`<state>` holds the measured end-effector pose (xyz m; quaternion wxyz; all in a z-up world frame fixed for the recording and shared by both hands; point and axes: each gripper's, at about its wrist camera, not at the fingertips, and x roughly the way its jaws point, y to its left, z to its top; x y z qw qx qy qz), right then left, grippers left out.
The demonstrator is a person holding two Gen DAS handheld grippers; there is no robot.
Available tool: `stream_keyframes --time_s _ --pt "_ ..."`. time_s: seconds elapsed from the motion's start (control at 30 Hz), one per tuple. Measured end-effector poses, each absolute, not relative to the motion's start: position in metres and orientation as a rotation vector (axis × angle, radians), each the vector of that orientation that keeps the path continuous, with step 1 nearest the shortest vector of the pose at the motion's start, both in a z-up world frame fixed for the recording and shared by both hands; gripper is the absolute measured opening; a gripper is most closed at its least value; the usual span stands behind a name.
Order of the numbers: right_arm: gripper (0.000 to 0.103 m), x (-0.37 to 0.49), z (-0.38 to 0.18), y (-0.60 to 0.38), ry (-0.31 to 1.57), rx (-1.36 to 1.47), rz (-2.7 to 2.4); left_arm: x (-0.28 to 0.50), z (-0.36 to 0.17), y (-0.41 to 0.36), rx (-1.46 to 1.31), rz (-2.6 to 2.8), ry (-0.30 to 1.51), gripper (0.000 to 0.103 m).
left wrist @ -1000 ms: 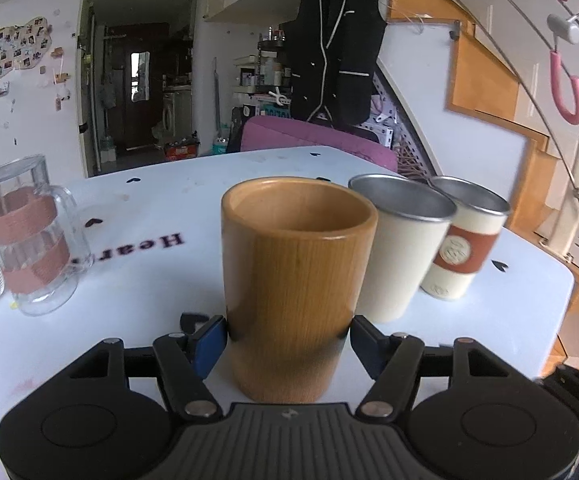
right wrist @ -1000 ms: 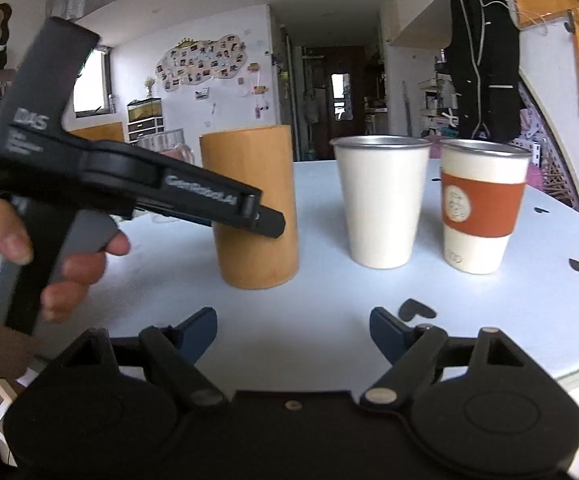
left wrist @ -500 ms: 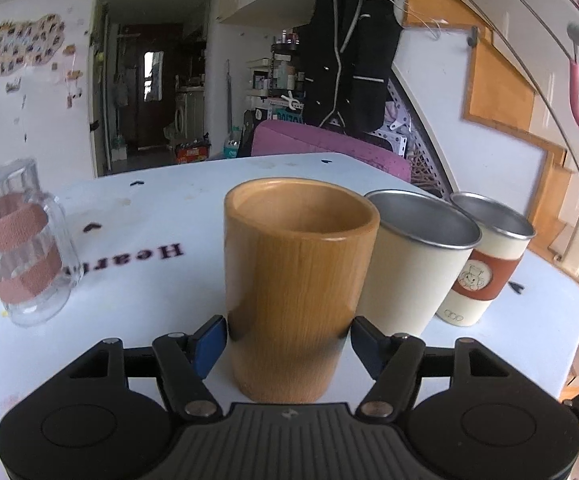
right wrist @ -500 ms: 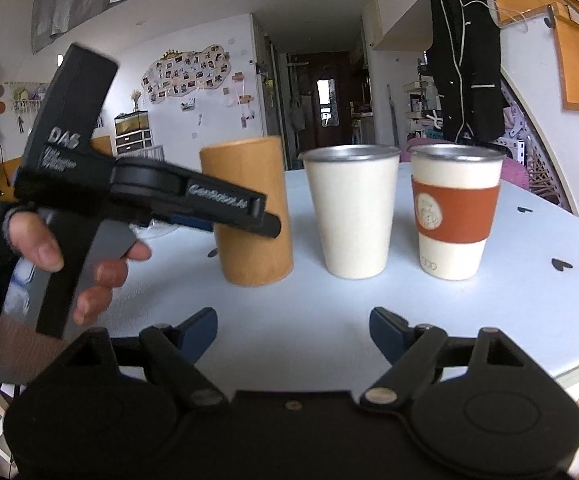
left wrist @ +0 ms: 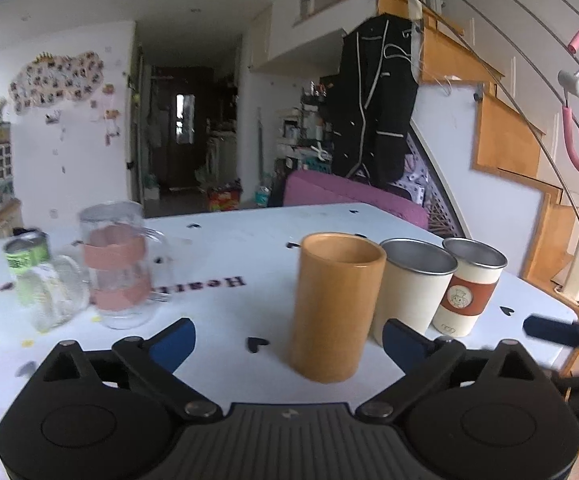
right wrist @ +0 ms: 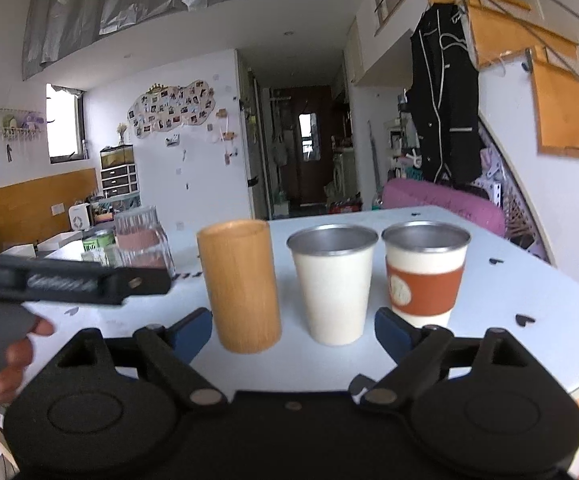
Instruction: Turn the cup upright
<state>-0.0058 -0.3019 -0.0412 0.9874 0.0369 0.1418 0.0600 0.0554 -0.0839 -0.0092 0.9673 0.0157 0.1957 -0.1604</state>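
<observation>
The wooden cup stands upright, mouth up, on the white table, first in a row with a cream metal cup just beside it and a cup with an orange sleeve beyond. The left gripper is held level and low near the table edge, its jaws spread wide and empty, with the cup close in front but untouched. The right gripper likewise sits level with jaws released and empty, facing the row, while a hand grips the left tool's handle at its left

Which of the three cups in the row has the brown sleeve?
The rightmost cup, beside the plain cream cup; the wooden cup stands leftmost.
</observation>
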Motion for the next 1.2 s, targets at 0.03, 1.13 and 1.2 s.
stream_keyframes --time_s 0.03,1.13,1.2 --pt "0.091 -0.008 -0.04 -0.301 0.281 0.072 0.118 0.05 -0.008 -0.082 0.039 -0.312 0.388 0.101" --pt "0.103 -0.022 -0.029 -0.285 0.282 0.006 0.071 -0.006 -0.011 -0.034 0.016 -0.16 0.362 0.103" --pt "0.103 -0.022 -0.029 -0.285 0.283 0.006 0.072 -0.007 -0.01 -0.033 0.016 -0.159 0.362 0.103"
